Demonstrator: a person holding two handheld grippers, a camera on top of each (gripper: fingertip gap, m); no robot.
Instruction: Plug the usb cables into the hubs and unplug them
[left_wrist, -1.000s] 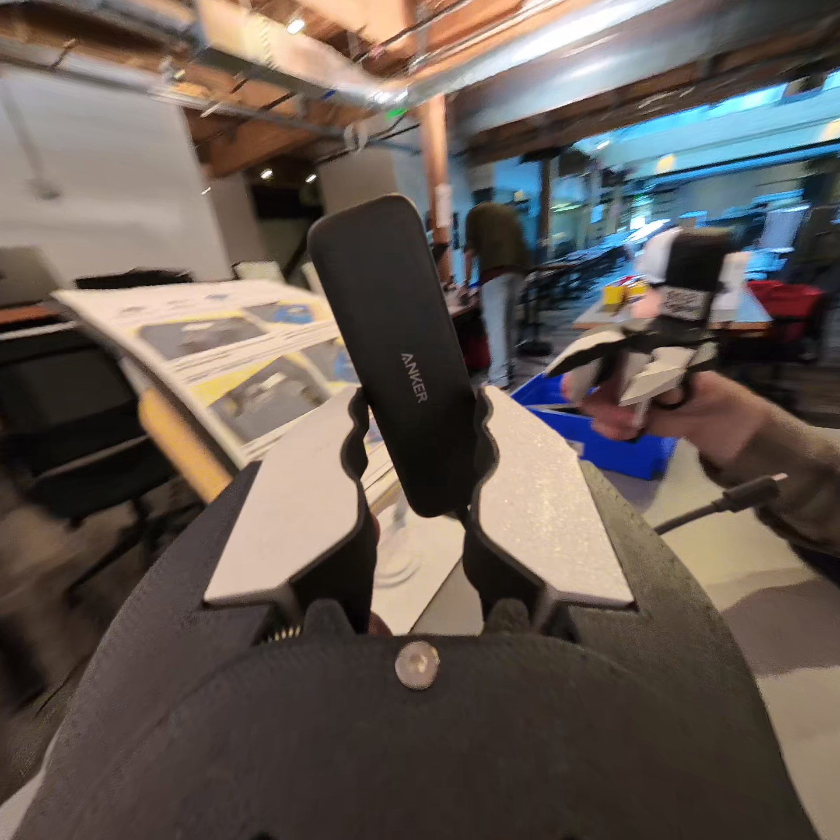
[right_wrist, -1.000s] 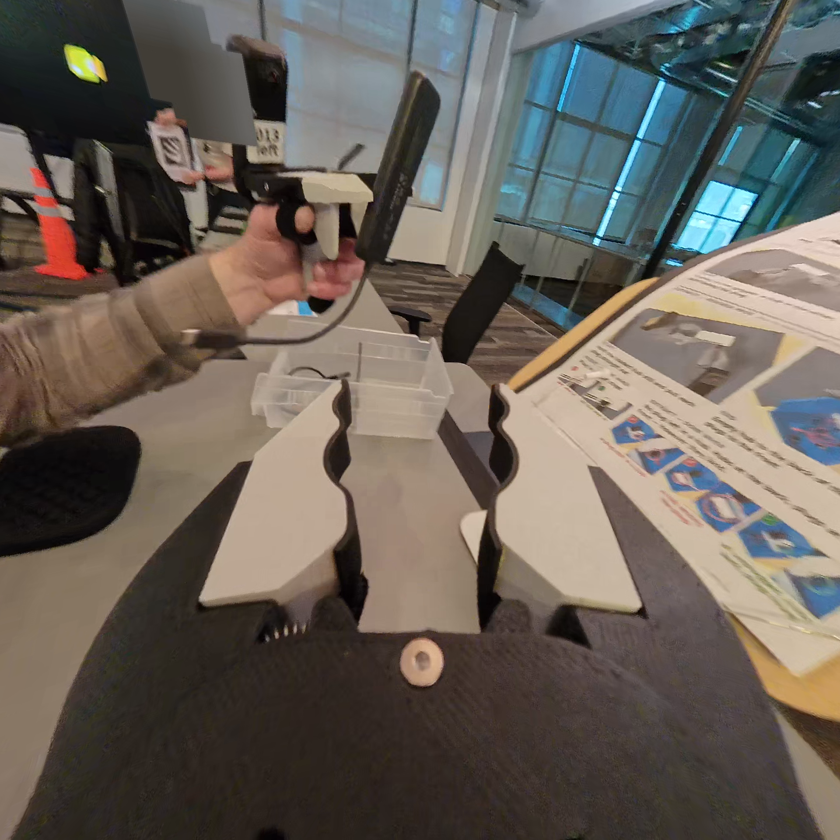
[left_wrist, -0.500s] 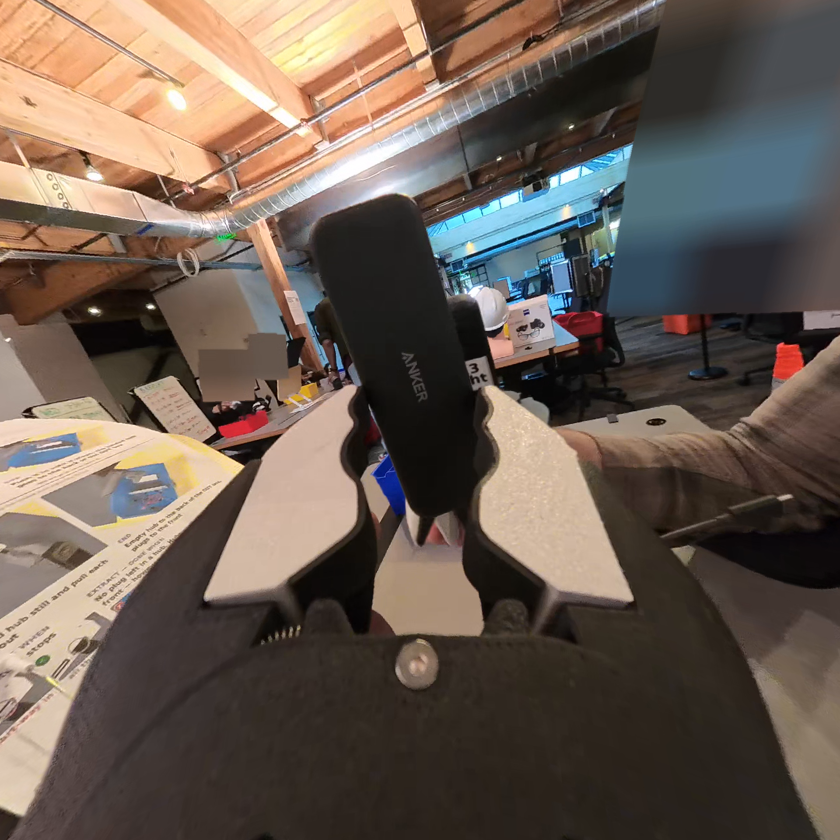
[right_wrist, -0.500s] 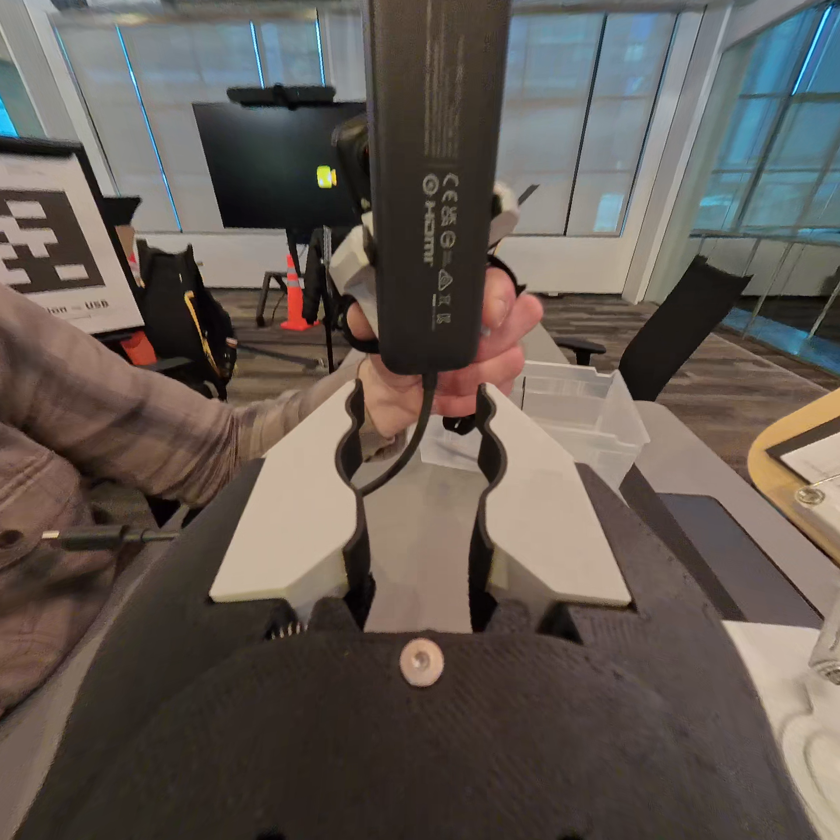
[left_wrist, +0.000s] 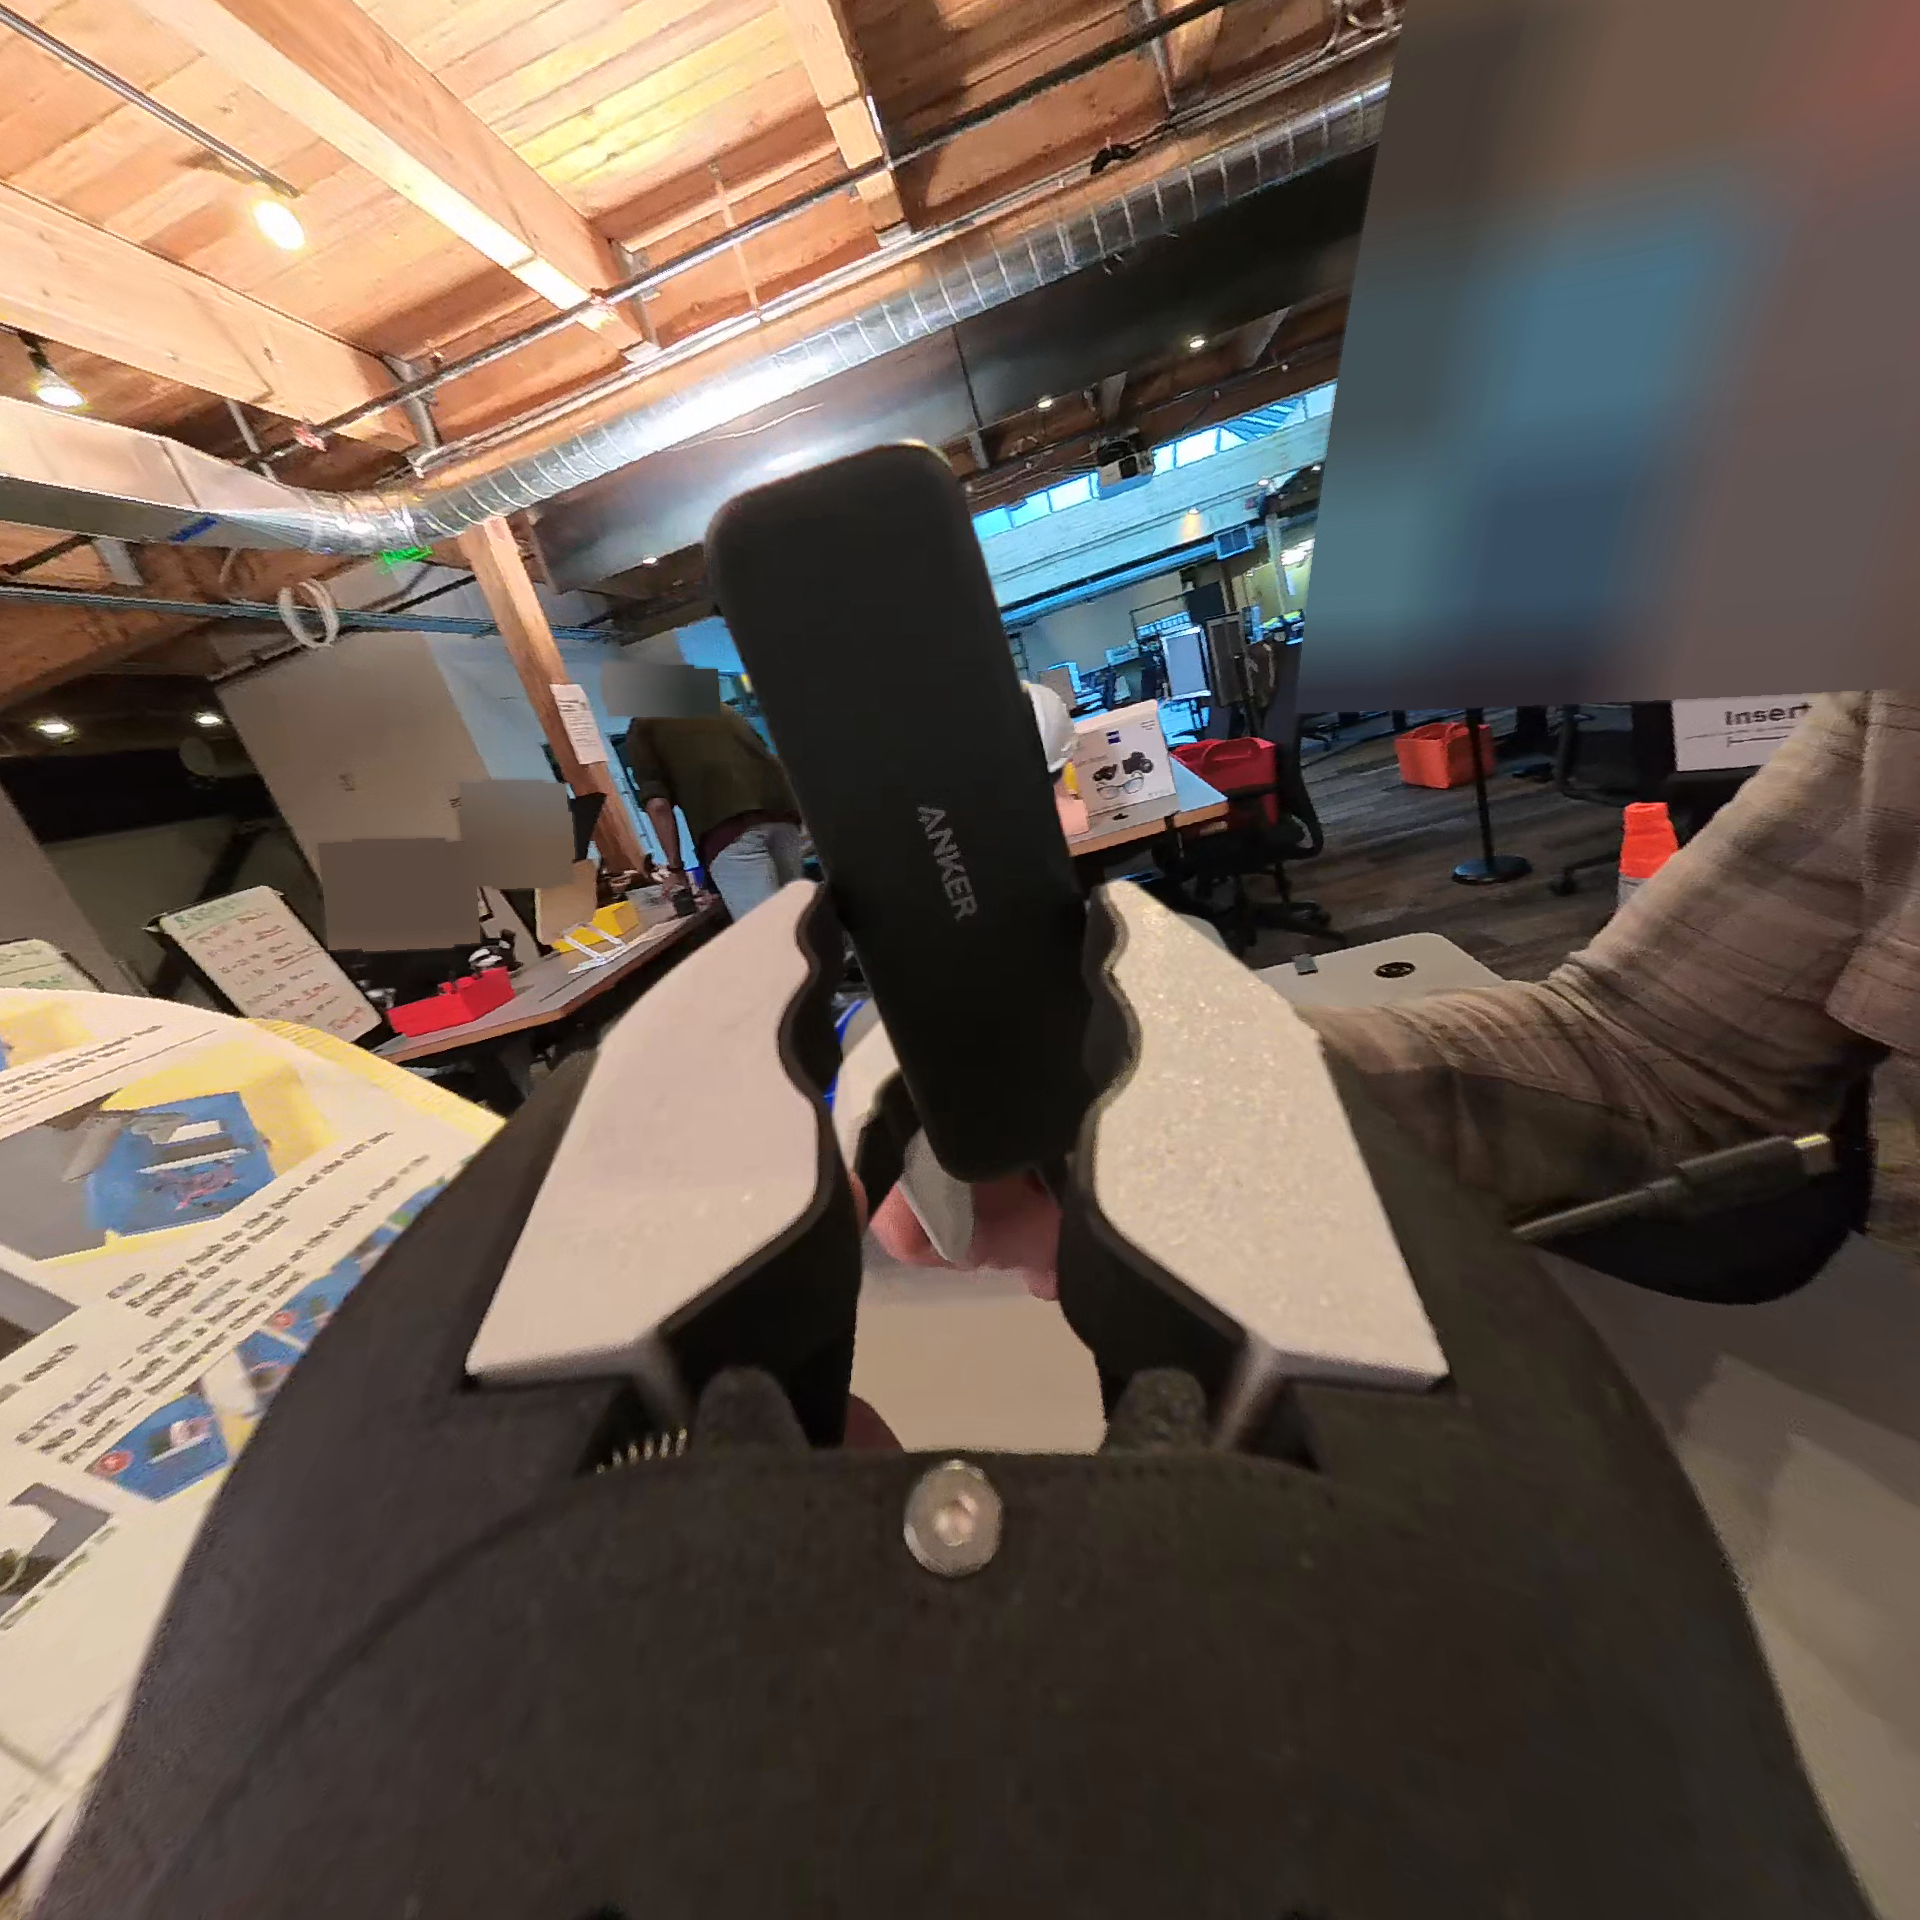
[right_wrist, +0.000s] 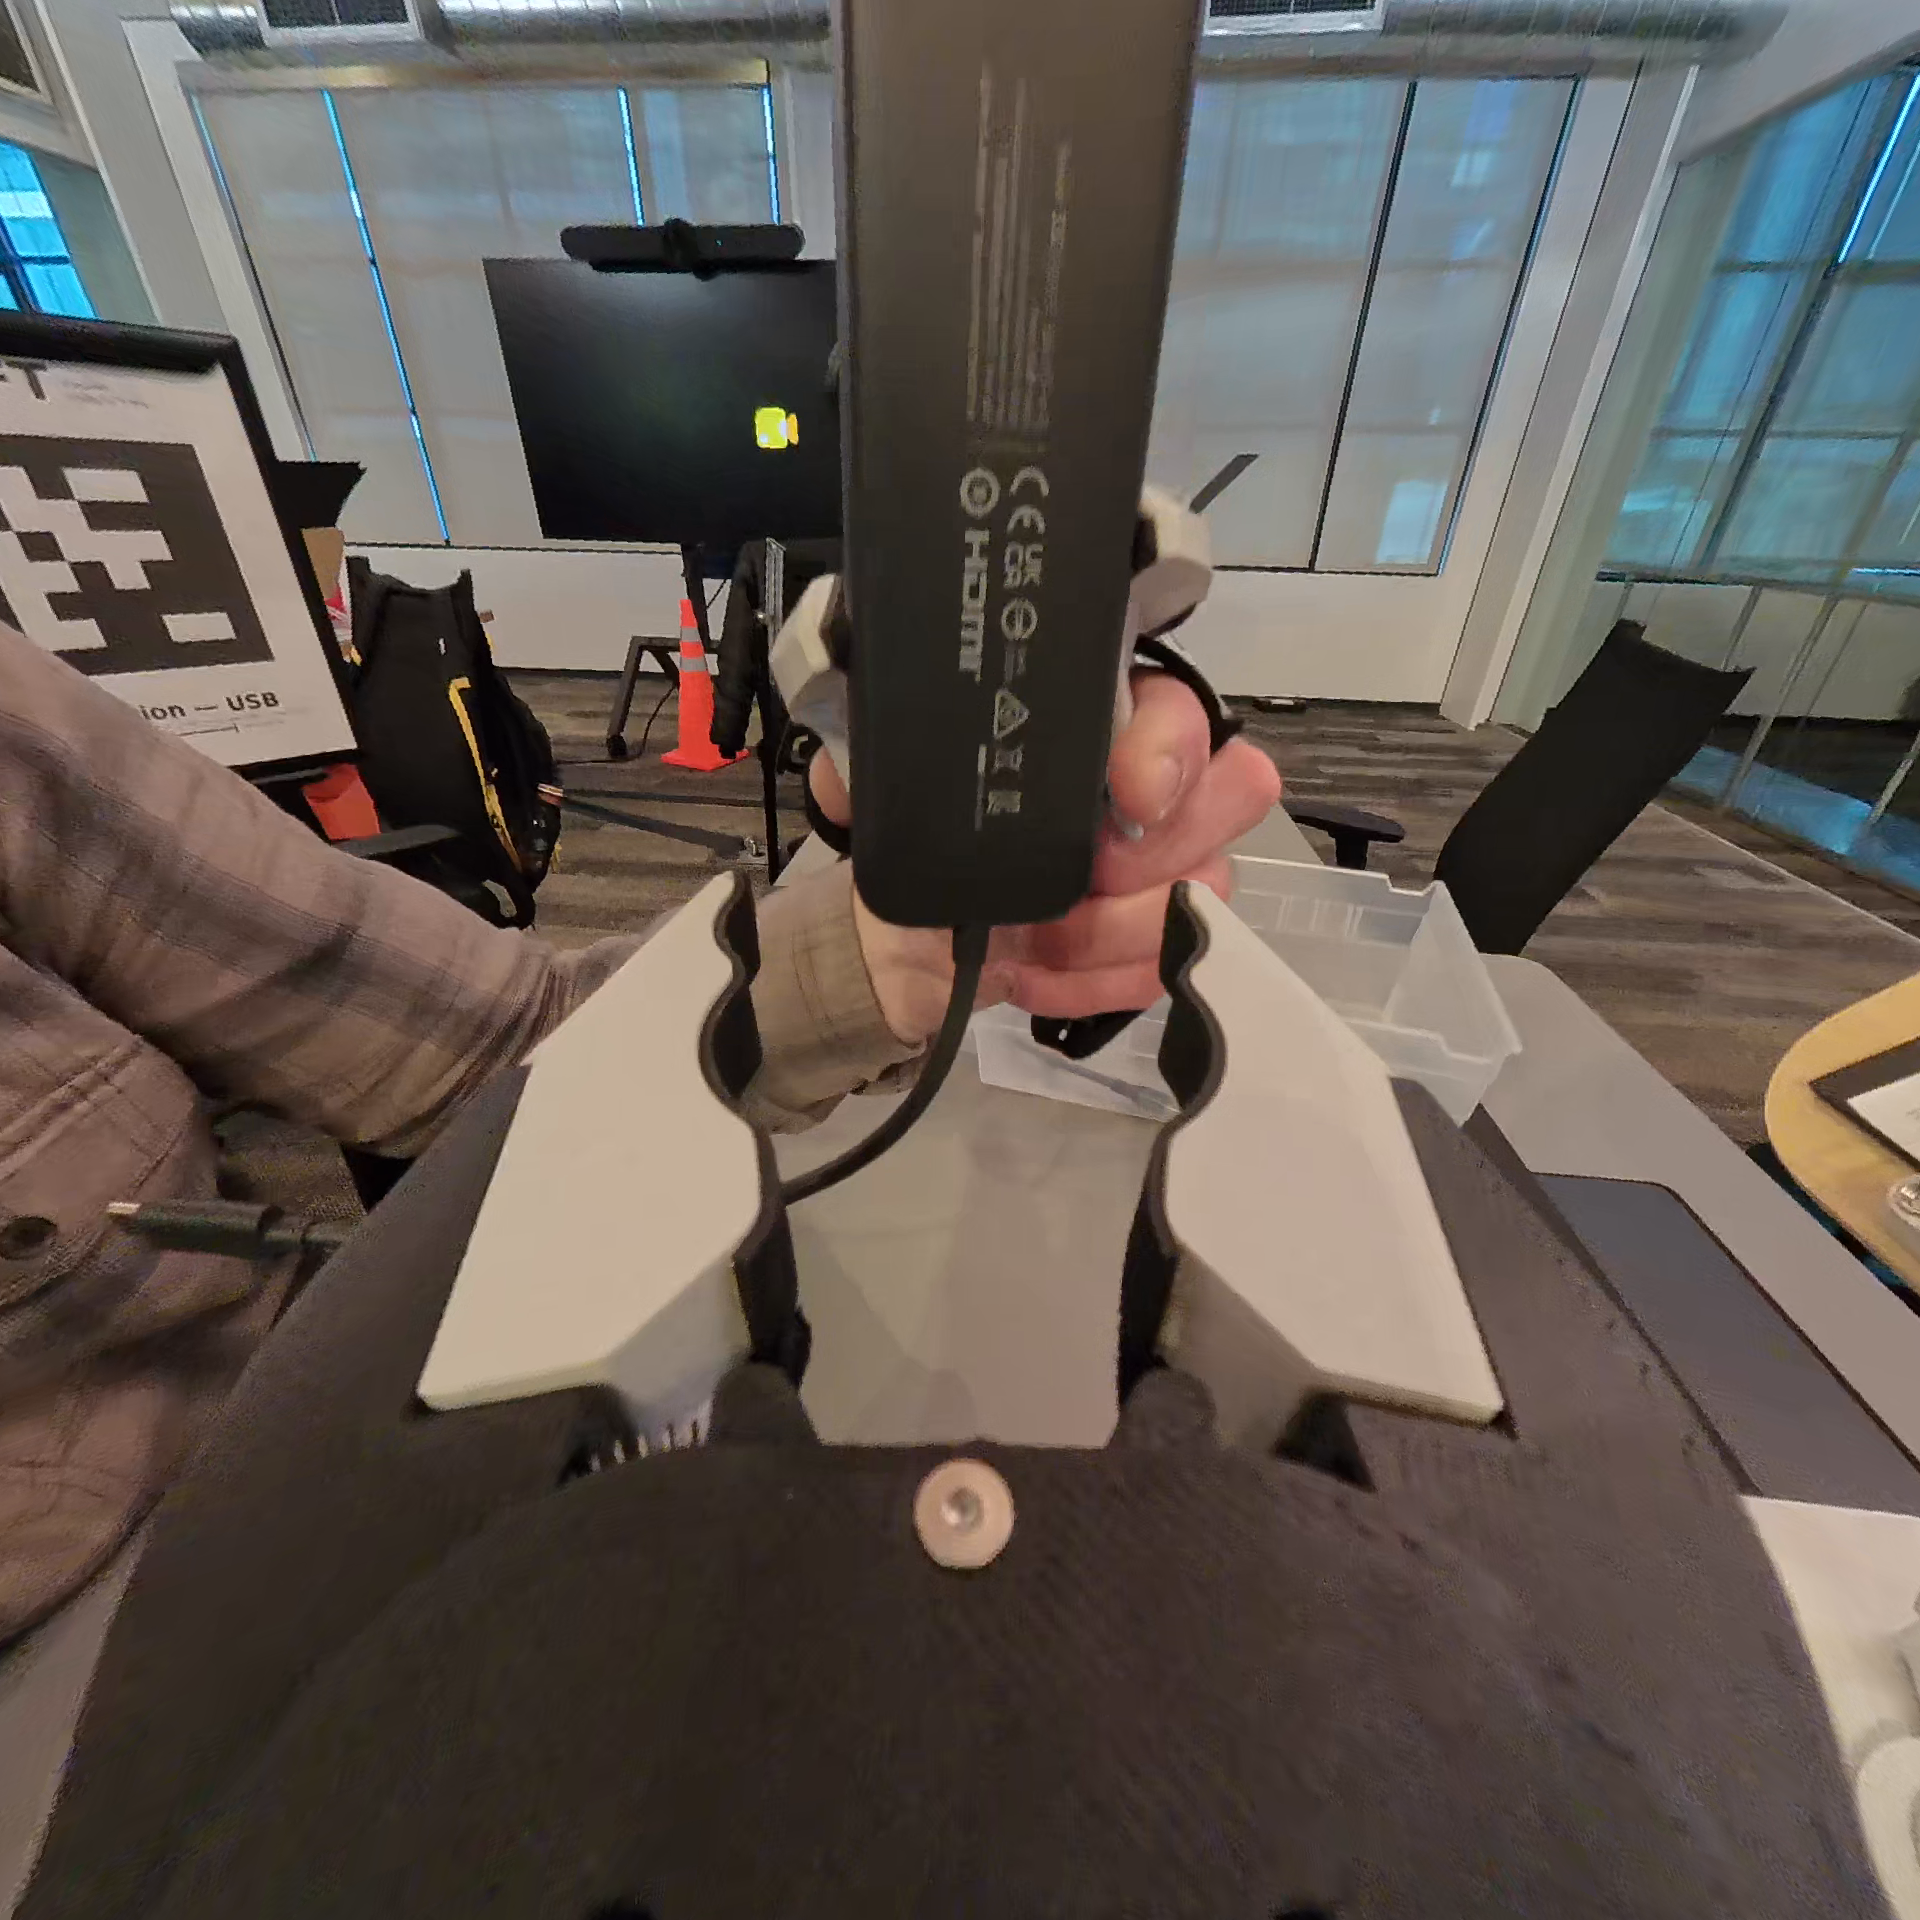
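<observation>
- The left gripper (left_wrist: 956, 997) is closed on a black hub (left_wrist: 902, 800). Its two pale, grainy-surfaced fingers (left_wrist: 1216, 1122) have wavy black inner edges pressing the hub's long sides near its lower end.
- The hub is a slim, matte slab with rounded corners. It stands nearly upright and leans slightly left in the left wrist view.
- In the right wrist view the same hub (right_wrist: 997, 468) shows its flat back, printed with small grey marks. Its lower end sits just above the gap of the right gripper (right_wrist: 961, 997).
- The right gripper stands open and holds nothing. Its smooth off-white fingers (right_wrist: 613, 1174) are well apart, with bare grey table (right_wrist: 966, 1330) showing between them.
- A thin, round black cable (right_wrist: 914, 1101) leaves the hub's lower end, curves down and left, and passes behind the left finger of the right gripper.
- The cable ends in a black plug with a small metal tip (right_wrist: 197, 1226). It hangs free against a plaid fabric sleeve (right_wrist: 260, 987) and is not inserted into anything.
- A hand (right_wrist: 1122, 883) grips the left gripper's handle behind the hub.
- A clear, ribbed plastic bin (right_wrist: 1371, 977) rests on the table beyond; its contents appear to be thin cabling, but the view is too poor to confirm.
- A printed instruction sheet (left_wrist: 156, 1247) lies on a round wooden board at the left.
</observation>
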